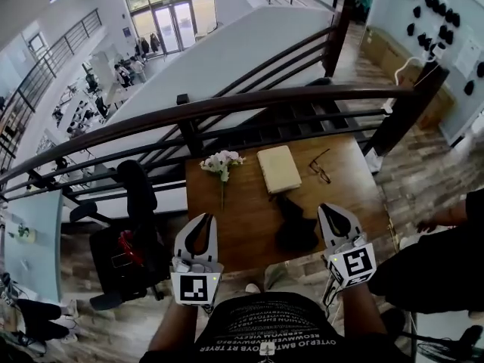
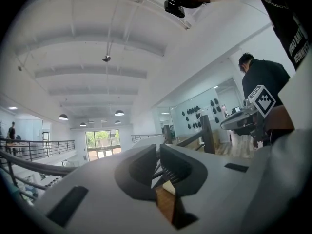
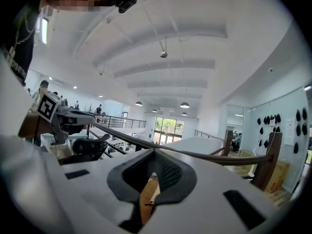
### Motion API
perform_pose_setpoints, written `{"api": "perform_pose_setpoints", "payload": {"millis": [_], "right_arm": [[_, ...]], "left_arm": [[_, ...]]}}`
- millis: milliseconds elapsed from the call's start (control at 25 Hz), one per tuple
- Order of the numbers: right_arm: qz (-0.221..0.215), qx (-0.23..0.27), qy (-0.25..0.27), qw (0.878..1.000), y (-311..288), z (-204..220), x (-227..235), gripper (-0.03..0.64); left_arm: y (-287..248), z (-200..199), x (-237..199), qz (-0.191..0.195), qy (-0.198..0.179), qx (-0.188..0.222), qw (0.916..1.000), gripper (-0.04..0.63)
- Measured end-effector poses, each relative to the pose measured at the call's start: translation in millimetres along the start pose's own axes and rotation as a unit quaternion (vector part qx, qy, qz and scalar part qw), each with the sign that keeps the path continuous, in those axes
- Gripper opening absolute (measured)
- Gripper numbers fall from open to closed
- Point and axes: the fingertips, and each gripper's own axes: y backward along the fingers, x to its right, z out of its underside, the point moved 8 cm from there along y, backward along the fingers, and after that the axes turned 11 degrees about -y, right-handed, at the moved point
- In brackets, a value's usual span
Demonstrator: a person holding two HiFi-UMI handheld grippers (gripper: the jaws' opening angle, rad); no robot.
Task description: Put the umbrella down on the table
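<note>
The black folded umbrella [image 1: 293,224] lies on the brown wooden table [image 1: 242,210], near its front edge and right of the middle. Neither gripper touches it. My right gripper [image 1: 327,210] is held up just right of the umbrella, jaws shut and empty; in its own view the right gripper [image 3: 154,152] points level over the table. My left gripper [image 1: 204,219] hovers over the table's front left part, also shut with nothing in it. In the left gripper view the left gripper [image 2: 159,150] shows its tips together.
On the table lie a bunch of pale flowers [image 1: 221,162], a cream book [image 1: 278,168] and a pair of glasses [image 1: 321,166]. A dark curved railing [image 1: 227,108] runs behind the table. A black office chair [image 1: 132,225] stands at the left, a person [image 1: 446,255] at the right.
</note>
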Motion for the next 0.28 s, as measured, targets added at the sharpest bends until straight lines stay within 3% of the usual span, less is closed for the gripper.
{"api": "perform_pose_setpoints", "payload": {"millis": [280], "right_arm": [[-0.007, -0.015, 0.006, 1.000, -1.6, 3.9, -12.9, 0.015]], "left_arm": [[0.0, 4.8, 2.7, 0.013, 0.002, 0.011, 0.9999, 0.044]]}}
